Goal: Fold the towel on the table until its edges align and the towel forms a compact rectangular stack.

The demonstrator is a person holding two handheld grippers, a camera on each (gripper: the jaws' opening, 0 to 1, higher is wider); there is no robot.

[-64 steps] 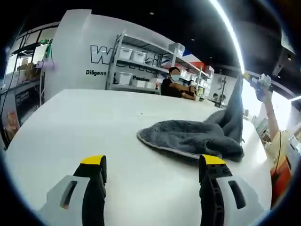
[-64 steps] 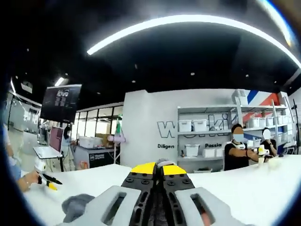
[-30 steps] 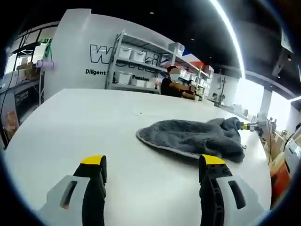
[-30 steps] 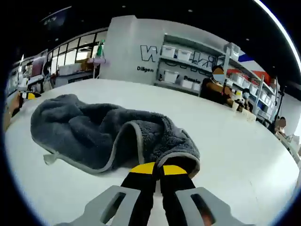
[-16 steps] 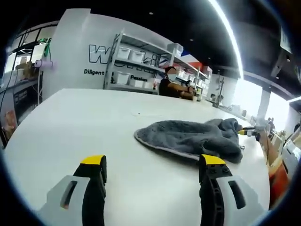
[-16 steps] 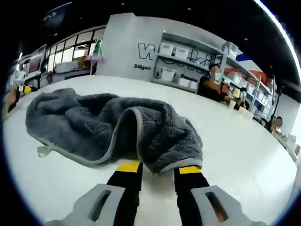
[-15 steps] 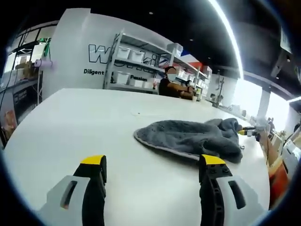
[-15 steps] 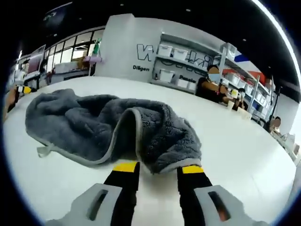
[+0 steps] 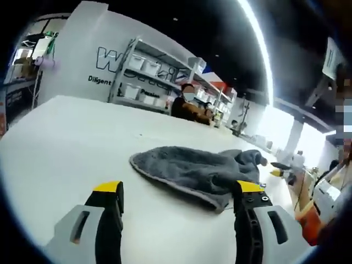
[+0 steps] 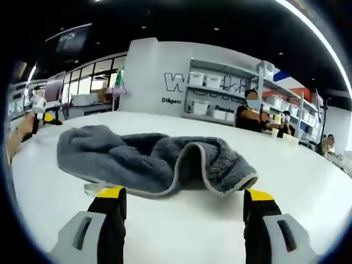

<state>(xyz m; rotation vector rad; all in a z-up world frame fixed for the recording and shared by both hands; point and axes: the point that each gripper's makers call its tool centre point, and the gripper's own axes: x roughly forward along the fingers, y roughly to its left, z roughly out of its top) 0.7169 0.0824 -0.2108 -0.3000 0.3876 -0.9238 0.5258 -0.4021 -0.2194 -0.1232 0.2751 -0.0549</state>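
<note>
A grey fleecy towel (image 9: pixel 190 171) lies crumpled on the white table (image 9: pixel 60 143), just beyond my left gripper (image 9: pixel 179 192), which is open and holds nothing. The towel's near edge reaches almost to the right jaw. In the right gripper view the towel (image 10: pixel 148 157) stretches across the middle, with one pale-edged flap curled over at its right end. My right gripper (image 10: pixel 184 193) stands open a little short of it, apart from the cloth. The left gripper (image 10: pixel 48 117) shows small at the far left, past the towel, with a hand (image 10: pixel 19 137) beside it.
The table (image 10: pixel 308 176) runs wide on all sides of the towel. At its far end sits a person (image 10: pixel 250 115) in dark clothes. Behind stand metal shelves (image 10: pixel 214 93) with white bins and a white lettered wall.
My right gripper lowered the lifted towel onto the table, opened, let go and drew back. The left view has shifted toward the towel; the left gripper stayed open.
</note>
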